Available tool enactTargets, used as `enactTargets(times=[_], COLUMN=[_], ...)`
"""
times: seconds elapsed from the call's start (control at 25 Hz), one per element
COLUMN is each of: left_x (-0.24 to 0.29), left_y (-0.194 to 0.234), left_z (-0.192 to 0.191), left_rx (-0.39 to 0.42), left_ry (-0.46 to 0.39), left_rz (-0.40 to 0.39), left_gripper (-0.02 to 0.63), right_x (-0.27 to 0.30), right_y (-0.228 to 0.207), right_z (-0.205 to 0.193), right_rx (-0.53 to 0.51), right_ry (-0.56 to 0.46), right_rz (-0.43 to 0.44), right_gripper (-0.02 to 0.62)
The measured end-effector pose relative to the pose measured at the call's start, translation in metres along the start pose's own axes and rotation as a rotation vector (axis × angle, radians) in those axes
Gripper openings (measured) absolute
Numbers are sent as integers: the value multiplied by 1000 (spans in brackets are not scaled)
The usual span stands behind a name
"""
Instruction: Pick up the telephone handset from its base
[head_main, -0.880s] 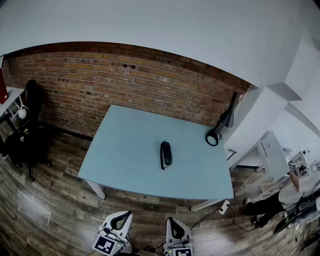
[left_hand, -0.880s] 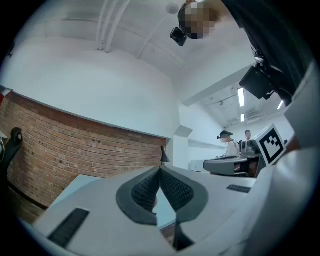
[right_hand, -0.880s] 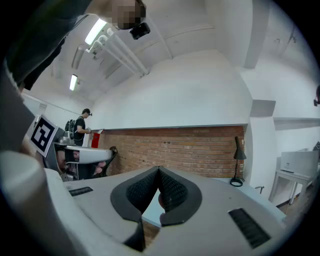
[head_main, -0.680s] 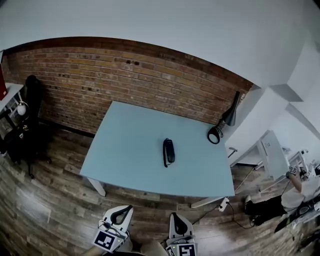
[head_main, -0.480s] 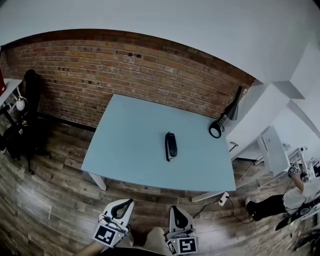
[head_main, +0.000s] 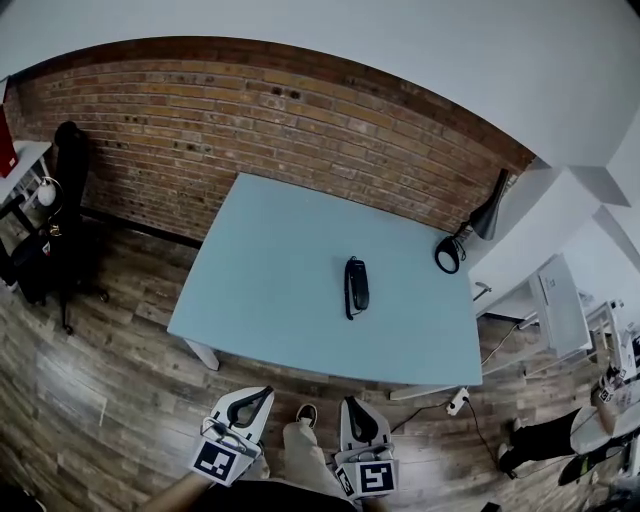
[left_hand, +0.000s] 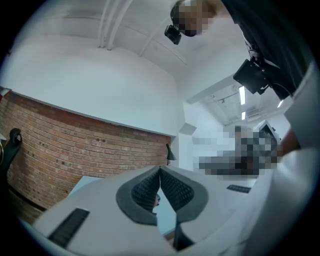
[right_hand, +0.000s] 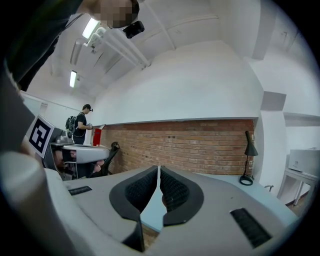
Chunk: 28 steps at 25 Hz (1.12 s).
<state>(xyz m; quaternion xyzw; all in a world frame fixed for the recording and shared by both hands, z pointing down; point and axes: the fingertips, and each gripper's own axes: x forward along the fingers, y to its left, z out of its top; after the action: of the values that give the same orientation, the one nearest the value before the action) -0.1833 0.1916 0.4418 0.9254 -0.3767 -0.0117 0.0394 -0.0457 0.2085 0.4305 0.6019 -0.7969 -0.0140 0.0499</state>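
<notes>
Since the earlier frames the telephone handset (head_main: 356, 286) has drifted up and right in the head view, and a leg (head_main: 303, 450) now shows between the tongs, so the person seems to be stepping in. The handset lies on its base near the middle of the bench (head_main: 250, 290). It looks like light, stiff, smooth plastic, so its narrow middle is probably the best place to pinch. The left tongs (left_hand: 159, 170) and right tongs (right_hand: 158, 168) are pressed together, empty, well short of the bench's near edge.
</notes>
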Motion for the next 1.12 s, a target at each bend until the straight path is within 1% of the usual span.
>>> enactTargets(times=[0.12,0.24,0.36,0.48,0.68,0.8,0.92,1.04,1.12], left_x=[17,37,61,93,154,186,211,229,235], left_y=[7,14,20,24,28,35,39,38,41], left_z=[-5,-8,-11,-16,-21,-18,-15,-12,-14], left_rx=[18,32,38,40,33,29,35,39,32], left_ry=[12,42,69,96,125,128,123,99,89], left_rz=[18,33,44,49,51,65,85,99,118], left_gripper=[11,11,11,11,12,12,12,12,12], right_x=[20,45,70,96,129,148,166,182,193], right_y=[-14,-33,-51,-70,-107,-123,-140,-161,-175], right_z=[-12,-21,-29,-35,-46,-54,-69,-87,-101], right_rx=[20,37,35,25,50,70,83,65,49], right_ry=[11,17,28,32,59,116,138,151,186], right_rz=[16,30,54,84,118,140,163,181,182], right_gripper=[15,16,17,17,17,18,18,21,25])
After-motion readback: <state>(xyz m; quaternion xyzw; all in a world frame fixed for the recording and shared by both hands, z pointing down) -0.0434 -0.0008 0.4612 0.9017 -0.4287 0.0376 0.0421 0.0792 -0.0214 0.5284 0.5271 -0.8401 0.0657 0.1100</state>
